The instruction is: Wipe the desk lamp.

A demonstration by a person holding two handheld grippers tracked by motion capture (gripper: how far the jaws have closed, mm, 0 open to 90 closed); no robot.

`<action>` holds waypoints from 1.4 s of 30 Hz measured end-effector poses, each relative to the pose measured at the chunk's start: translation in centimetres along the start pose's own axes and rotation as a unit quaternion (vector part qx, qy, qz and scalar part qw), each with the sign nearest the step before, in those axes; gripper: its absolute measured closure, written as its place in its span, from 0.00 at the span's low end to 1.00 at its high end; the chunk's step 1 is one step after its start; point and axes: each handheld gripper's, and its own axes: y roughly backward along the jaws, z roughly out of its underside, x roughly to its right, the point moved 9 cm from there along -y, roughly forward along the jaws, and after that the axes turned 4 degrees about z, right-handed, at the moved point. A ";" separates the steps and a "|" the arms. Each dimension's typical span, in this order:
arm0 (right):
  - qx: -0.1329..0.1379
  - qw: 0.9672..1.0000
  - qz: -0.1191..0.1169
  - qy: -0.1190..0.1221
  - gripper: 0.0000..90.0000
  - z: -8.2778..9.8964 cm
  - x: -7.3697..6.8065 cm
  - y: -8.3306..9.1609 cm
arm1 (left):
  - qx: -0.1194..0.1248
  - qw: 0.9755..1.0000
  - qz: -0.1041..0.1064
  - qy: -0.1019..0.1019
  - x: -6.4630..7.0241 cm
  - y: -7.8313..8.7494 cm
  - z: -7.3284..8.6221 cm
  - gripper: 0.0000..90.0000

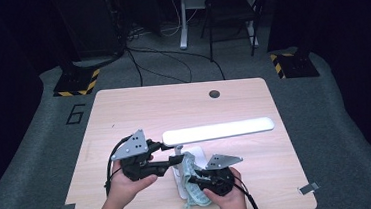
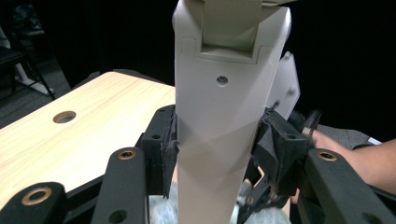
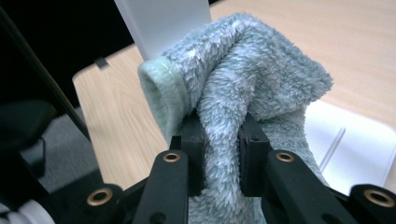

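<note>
Presently on the wooden table (image 1: 124, 114): one white desk lamp (image 1: 218, 130), its long head level above its upright post, and one pale green fleece cloth (image 1: 192, 184) draped over the lamp's base just beside the post. Left gripper (image 1: 170, 161) clamps the lamp's post (image 2: 219, 140) between both pads. Right gripper (image 1: 199, 179) is pinched tight on the cloth (image 3: 243, 102); one cloth fold rises before the post.

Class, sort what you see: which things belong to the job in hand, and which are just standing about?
In the job: desk lamp, gripped at its post by the left gripper; fluffy cloth, pinched in the right gripper.

Standing about: chair, floor cables.
</note>
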 end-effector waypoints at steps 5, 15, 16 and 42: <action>-0.044 0.999 0.015 0.010 0.85 2.7 0.6 -1.4 | 0.003 1.000 -0.001 -0.001 0.0 0.0 0.0 0.58; -0.051 0.998 0.034 0.016 0.84 4.3 2.0 -1.7 | 0.011 1.000 0.007 0.017 -0.2 0.2 0.2 0.56; -0.053 0.998 0.037 0.011 0.84 4.2 2.1 -1.3 | 0.010 1.000 0.009 0.019 -0.2 0.1 0.3 0.55; 0.071 0.994 0.084 -0.017 0.83 -1.3 4.8 8.3 | -0.053 0.998 0.009 0.016 -0.8 -3.4 8.3 0.49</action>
